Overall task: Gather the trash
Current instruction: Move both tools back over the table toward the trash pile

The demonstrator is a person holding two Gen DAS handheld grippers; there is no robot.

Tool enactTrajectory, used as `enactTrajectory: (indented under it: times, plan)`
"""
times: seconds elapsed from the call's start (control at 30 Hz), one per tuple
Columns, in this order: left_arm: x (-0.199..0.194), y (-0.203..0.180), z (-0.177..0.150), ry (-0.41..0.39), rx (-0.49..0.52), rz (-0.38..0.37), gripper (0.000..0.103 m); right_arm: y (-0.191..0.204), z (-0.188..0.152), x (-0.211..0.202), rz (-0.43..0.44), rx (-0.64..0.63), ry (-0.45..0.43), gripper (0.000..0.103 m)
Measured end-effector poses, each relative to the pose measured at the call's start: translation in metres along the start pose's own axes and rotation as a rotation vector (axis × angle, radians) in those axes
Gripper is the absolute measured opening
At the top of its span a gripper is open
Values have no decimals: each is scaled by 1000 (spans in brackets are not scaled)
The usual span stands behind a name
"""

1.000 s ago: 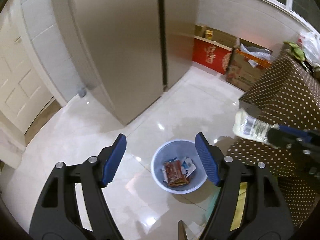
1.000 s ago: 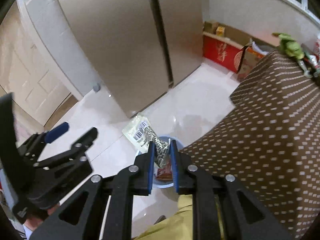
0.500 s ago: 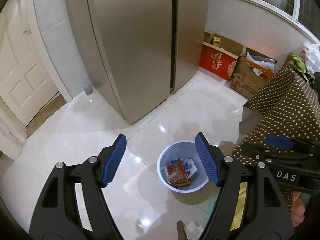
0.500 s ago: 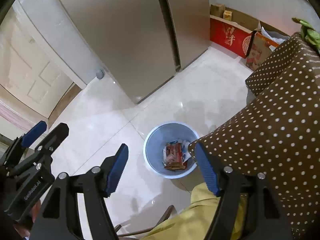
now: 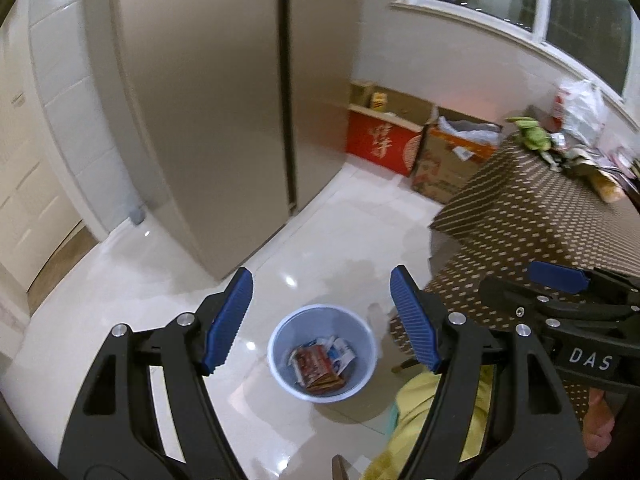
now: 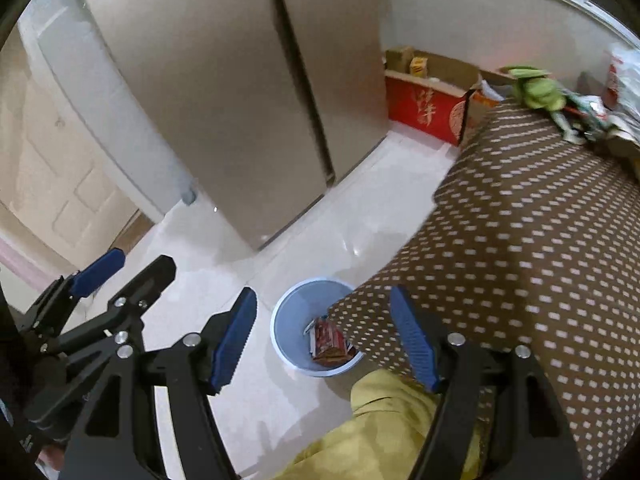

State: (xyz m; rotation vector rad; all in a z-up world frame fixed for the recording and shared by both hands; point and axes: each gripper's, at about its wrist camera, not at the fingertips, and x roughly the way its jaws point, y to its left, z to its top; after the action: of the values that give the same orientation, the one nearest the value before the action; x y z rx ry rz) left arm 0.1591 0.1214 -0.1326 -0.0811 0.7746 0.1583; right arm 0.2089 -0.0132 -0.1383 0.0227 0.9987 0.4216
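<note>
A pale blue bin (image 5: pixel 303 319) stands on the white floor beside the table corner. In it lie a red wrapper (image 5: pixel 316 365) and white wrappers (image 5: pixel 340 354). My left gripper (image 5: pixel 322 273) hangs open high above the bin, nothing between its blue pads. My right gripper (image 6: pixel 323 293) is open too and empty, over the bin (image 6: pixel 295 313) and the table edge; the red wrapper (image 6: pixel 326 338) shows below it. Each gripper appears at the side of the other's view. More litter, a green item (image 6: pixel 538 90) and a white plastic bag (image 5: pixel 580 108), lies on the far end of the table.
The table (image 6: pixel 520 240) under a brown dotted cloth fills the right. A tall beige fridge (image 5: pixel 220 100) stands behind the bin, with a red box (image 5: pixel 380 144) and cardboard boxes (image 5: pixel 448 164) along the wall. A person's yellow-clad leg (image 6: pixel 380 412) is next to the bin.
My right gripper opened and let go of the white barcoded wrapper, which is gone from its jaws. Both grippers have risen, so the bin looks smaller and farther below.
</note>
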Motion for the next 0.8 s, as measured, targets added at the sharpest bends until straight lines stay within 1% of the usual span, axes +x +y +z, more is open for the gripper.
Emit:
enactTrajectory:
  times: [0.1, 0.2, 0.27, 0.37, 0.4, 0.53, 0.67, 0.8]
  plan:
    - [-2, -17, 7, -5, 27, -46, 73, -18, -3, -21, -17, 40, -39, 72]
    - [-3, -36, 14, -14, 54, -91, 73, -37, -8, -41, -58, 80, -78, 76]
    - [-4, -50, 19, -25, 76, -125, 76, -50, -9, -50, -79, 105, -94, 76]
    - [-2, -69, 26, -29, 98, -164, 78, -76, -12, -66, -118, 146, -116, 77]
    - [-2, -77, 30, -30, 105, -188, 78, -85, -11, -71, -134, 158, -124, 78]
    - [2, -106, 47, -36, 134, -274, 83, -115, -8, -91, -184, 189, -153, 78]
    - [8, -139, 70, -47, 185, -320, 85, -145, 3, -112, -219, 223, -202, 81]
    - [24, -170, 97, -40, 189, -365, 85, -172, 20, -126, -259, 229, -220, 82]
